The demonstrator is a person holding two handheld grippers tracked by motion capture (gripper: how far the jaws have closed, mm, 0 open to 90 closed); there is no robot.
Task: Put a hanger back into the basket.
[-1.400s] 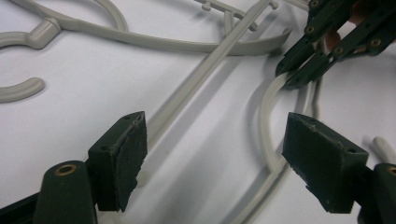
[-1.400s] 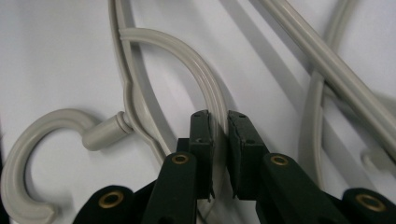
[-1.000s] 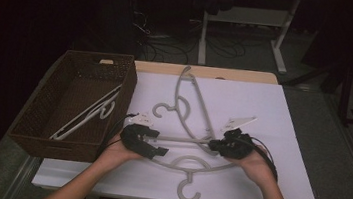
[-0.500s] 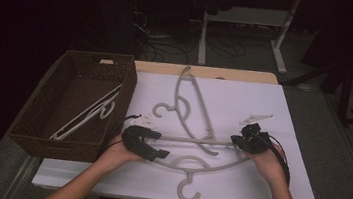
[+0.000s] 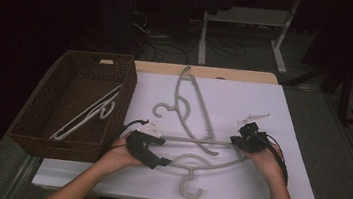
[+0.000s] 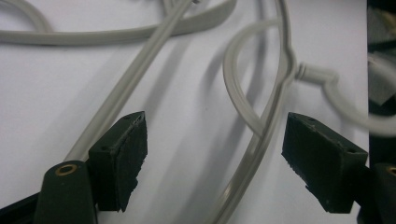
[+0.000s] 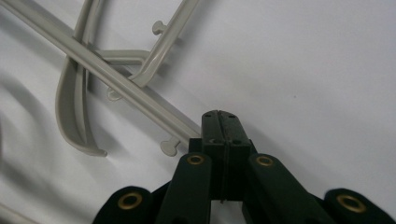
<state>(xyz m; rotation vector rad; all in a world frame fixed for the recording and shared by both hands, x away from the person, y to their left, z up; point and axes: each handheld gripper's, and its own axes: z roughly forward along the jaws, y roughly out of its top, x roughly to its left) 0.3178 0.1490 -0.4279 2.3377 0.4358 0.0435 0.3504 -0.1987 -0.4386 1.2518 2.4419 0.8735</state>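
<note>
Hanger [image 5: 192,161]: smooth grey plastic, thin curved bars.

Near hanger [image 5: 192,167]: grey plastic, flat on the white sheet, hook toward the person. Its straight bar runs between the two grippers; the left end lies between the left gripper's [image 5: 161,160] open jaws, one shoulder curve beside its right pad. The right end meets the tips of the right gripper [image 5: 234,141], which are pressed together, probably pinching it.

Far hanger [image 5: 191,106]: same grey, flat, crossing over the bar, lying ahead of both grippers.
</note>
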